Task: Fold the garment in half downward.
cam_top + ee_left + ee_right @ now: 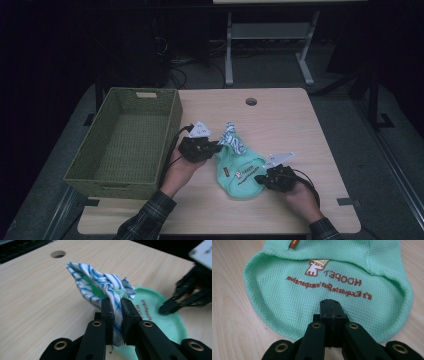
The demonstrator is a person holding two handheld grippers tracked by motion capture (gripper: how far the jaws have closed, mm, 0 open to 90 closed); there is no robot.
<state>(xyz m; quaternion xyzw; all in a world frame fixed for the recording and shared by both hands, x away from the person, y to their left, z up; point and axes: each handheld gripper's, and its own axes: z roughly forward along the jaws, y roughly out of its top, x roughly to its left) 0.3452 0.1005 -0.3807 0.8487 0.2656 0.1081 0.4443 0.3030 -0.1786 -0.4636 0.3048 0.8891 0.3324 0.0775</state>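
- Two grippers work near the middle of the light wooden table (295,125) in the high view: the left gripper (216,148) is at the striped end of a mint-green garment (239,170), the right gripper (259,178) on its near, rounded end. Bare table lies open behind and to the right of them, up to a round cable hole (251,101); a woven green basket (150,170) hugs the left edge, just beside the left hand (179,167).
- Left gripper view: the fingers (108,312) are narrow, clamped on a bunched blue-and-white striped fabric (100,287) that stands up off the table (37,302). Behind it the mint cloth (172,322) lies flat, with the right gripper (165,308) touching its rim.
- Right gripper view: the fingers (325,312) are pressed together over the garment's (287,302) curved hem; whether cloth sits between them I cannot tell. The knit is a waffled mesh, printed upside-down in brown: "HOOPET", a small dog figure, and a finer line too blurred to read fully.
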